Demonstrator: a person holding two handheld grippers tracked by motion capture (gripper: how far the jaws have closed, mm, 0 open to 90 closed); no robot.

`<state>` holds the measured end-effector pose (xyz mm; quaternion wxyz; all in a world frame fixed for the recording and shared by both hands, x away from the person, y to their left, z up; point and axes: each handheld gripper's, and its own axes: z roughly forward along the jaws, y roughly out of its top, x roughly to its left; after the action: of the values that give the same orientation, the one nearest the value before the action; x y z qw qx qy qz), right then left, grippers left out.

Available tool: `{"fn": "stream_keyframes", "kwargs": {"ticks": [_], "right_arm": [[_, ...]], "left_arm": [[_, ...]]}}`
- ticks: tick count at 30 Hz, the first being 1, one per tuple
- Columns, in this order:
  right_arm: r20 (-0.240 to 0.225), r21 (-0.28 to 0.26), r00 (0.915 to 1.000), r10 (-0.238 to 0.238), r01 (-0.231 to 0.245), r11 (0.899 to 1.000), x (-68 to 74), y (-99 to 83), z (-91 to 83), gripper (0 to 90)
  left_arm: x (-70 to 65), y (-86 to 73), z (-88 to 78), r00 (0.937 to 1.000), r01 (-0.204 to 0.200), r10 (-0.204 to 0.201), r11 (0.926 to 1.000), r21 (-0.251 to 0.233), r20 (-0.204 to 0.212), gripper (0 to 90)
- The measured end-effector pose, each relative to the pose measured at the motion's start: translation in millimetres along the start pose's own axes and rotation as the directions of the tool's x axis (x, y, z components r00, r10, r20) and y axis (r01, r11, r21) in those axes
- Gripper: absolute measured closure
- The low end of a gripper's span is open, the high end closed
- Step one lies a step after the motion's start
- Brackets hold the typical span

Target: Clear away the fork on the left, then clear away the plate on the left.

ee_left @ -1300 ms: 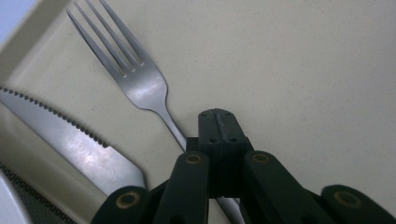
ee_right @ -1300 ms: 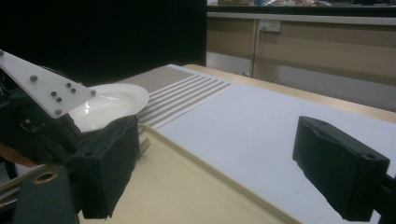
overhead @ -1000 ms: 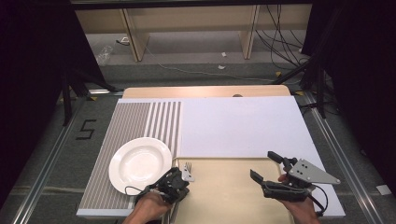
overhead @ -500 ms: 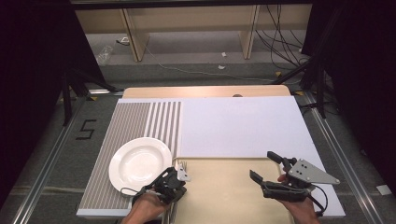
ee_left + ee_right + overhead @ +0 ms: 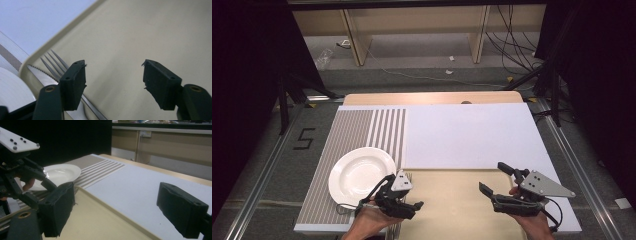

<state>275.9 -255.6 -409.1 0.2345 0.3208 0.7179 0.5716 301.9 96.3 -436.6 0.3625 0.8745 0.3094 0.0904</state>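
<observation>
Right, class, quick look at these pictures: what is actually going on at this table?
A person is laying out tableware with a handheld tool in each hand. The left tool sits at the left edge of the beige tray, its jaws having just been opening, with nothing between them; a fork and a knife lie on the tray just beside one jaw. A white plate rests on the striped placemat. The right tool hovers open over the tray's right side, holding nothing.

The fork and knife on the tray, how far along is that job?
Done: fork and knife lie on the beige tray beside the white plate. In hand: nothing; the left gripper has just opened, and the right gripper is open too. Left: unclear.
</observation>
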Motion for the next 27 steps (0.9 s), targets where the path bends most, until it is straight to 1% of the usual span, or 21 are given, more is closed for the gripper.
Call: {"fn": "stream_keyframes", "kwargs": {"ticks": [2, 3, 6, 8, 11, 13, 19, 23, 24, 27], "right_arm": [[-0.001, -0.002, 1.0, -0.002, 0.002, 1.0, 0.2, 0.0, 0.0, 15.8], [-0.001, -0.001, 1.0, -0.003, 0.003, 1.0, 0.2, 0.1, -0.1, 15.7], [-0.001, -0.001, 1.0, -0.002, 0.002, 1.0, 0.2, 0.0, 0.0, 15.8], [-0.001, 0.0, 1.0, -0.001, 0.001, 1.0, 0.4, 0.1, 0.0, 15.7], [-0.002, -0.002, 1.0, -0.002, 0.002, 1.0, 0.7, 0.2, -0.3, 15.7], [-0.001, -0.002, 1.0, -0.002, 0.002, 1.0, 0.9, 0.3, -0.5, 15.8], [-0.003, -0.002, 1.0, -0.004, 0.004, 1.0, 0.3, 0.4, -0.1, 15.7], [-0.001, -0.002, 1.0, -0.003, 0.003, 1.0, 0.1, 0.4, -0.6, 15.8], [-0.001, -0.002, 1.0, -0.004, 0.004, 1.0, 0.1, 0.4, -0.6, 15.7], [-0.002, -0.003, 1.0, -0.003, 0.003, 1.0, 0.5, 0.4, -0.7, 15.7]], "left_arm": [[1.9, 0.5, -4.3, 0.9998, 0.02, -0.02, 0.9991, -0.038, 0.005, 29.9], [2.5, 0.5, -5.8, 0.9996, 0.028, -0.028, 0.9982, -0.052, 0.002, 28.6], [5.3, -0.2, -8.6, 0.9989, 0.045, -0.046, 0.9964, -0.071, -0.009, 25.4], [7.0, -0.9, -10.2, 0.9981, 0.062, -0.062, 0.995, -0.078, -0.002, 23.8], [8.1, -1.4, -13.4, 0.9973, 0.072, -0.073, 0.9927, -0.097, -0.009, 22.1], [9.0, -1.8, -15.3, 0.9971, 0.074, -0.076, 0.9909, -0.112, -0.006, 20.8], [14.4, -4.4, -23.8, 0.9932, 0.111, -0.115, 0.9817, -0.155, -0.017, 18.1], [18.9, -7.2, -30.8, 0.9884, 0.141, -0.149, 0.9715, -0.19, -0.028, 17.9], [20.6, -8.1, -33.1, 0.9862, 0.156, -0.164, 0.9669, -0.202, -0.025, 17.9], [24.4, -10.6, -37.3, 0.983, 0.17, -0.181, 0.9615, -0.216, -0.031, 17.9]]}}
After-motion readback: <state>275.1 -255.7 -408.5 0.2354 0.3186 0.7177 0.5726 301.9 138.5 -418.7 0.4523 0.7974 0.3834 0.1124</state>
